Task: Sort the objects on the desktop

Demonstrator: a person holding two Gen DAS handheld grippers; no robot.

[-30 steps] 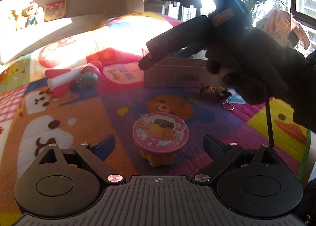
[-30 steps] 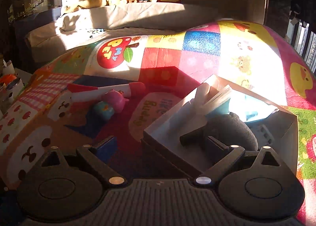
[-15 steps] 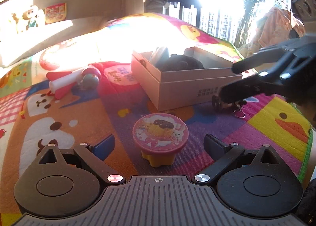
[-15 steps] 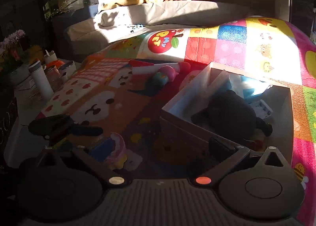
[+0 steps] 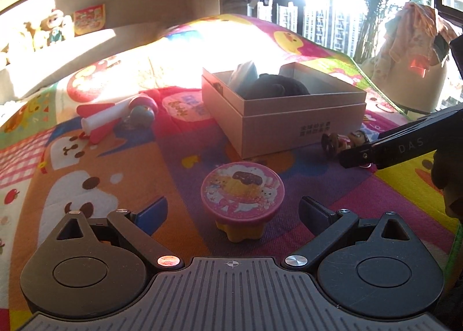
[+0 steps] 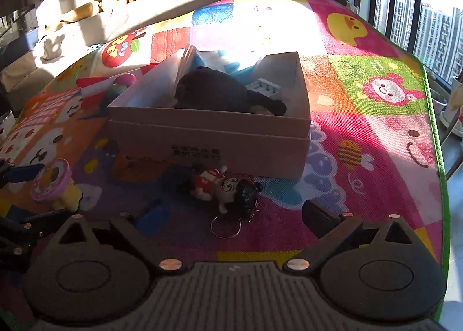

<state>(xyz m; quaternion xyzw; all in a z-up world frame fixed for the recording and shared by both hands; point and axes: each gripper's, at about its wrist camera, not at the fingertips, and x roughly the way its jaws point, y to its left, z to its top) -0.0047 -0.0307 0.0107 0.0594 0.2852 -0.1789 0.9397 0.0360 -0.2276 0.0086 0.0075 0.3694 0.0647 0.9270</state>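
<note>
Two grippers, both with jaws spread and nothing between the pads. Right gripper (image 6: pixel 234 215) hangs low over the doll keychain (image 6: pixel 228 186), which lies on its side on the play mat (image 6: pixel 376 134), split ring (image 6: pixel 225 228) nearest the camera, just in front of the box wall. Its jaws have just narrowed a little from full spread, with nothing pinched. Left gripper (image 5: pixel 233 212) frames the pink-lidded yellow cup toy (image 5: pixel 242 199), pads apart from the lid on both sides.

Step in hand looks like the right-hand pick of the keychain. To do it well:
- centre the doll's body, not the ring, between the pads; the ring is thin wire and would likely slip
- come down until the pads straddle the torso, then close across its narrow side
- keep off the box front, which sits just behind the doll
- lift clear of the rim before moving over the cardboard box (image 6: pixel 208 140)

Drop target is probably that box: open top, a dark plush (image 6: pixel 214 90) already fills much of it, free floor seems to be on the right. Beyond the box on the left lie a red-and-white rocket toy (image 5: pixel 101 121) and a small round toy (image 5: pixel 141 115), not yet sorted. Left hand can wait with the cup toy so the grippers do not cross.
</note>
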